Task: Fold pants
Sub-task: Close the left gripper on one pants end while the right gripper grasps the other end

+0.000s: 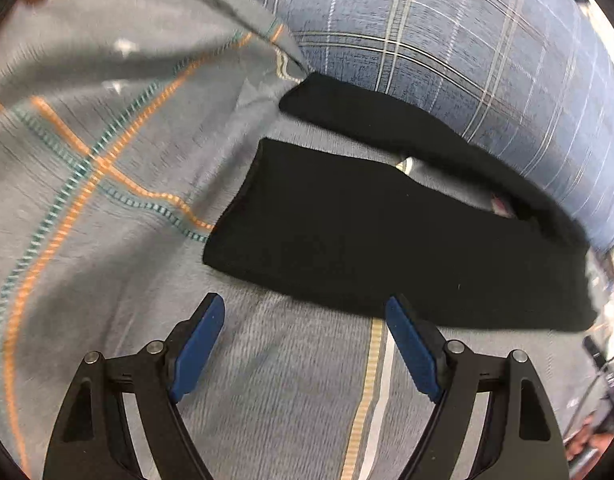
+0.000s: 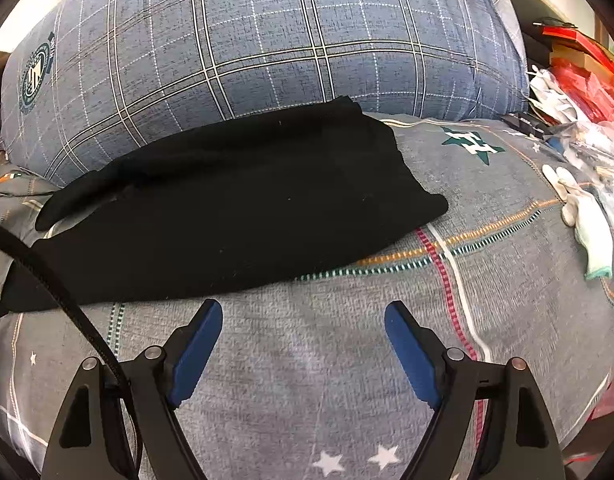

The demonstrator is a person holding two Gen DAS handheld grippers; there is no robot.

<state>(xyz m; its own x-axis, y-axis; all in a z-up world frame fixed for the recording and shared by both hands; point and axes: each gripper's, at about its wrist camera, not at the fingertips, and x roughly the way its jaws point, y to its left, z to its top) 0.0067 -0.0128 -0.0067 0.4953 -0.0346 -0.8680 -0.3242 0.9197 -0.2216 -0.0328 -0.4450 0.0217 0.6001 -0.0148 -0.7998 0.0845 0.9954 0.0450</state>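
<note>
The black pants (image 2: 235, 208) lie folded lengthwise on the grey bedspread, against a blue plaid pillow. In the left wrist view the pants (image 1: 367, 232) show two leg ends pointing left, one behind the other with a gap between them. My left gripper (image 1: 305, 308) is open and empty, just in front of the near edge of the pants. My right gripper (image 2: 303, 312) is open and empty, also just short of the near edge of the pants.
The blue plaid pillow (image 2: 267, 40) rises right behind the pants. The grey bedspread (image 2: 307, 380) has coloured stripes and stars. White gloves (image 2: 583, 208) and red and plastic clutter (image 2: 579, 80) lie at the right. A black cable (image 2: 47, 272) crosses the left.
</note>
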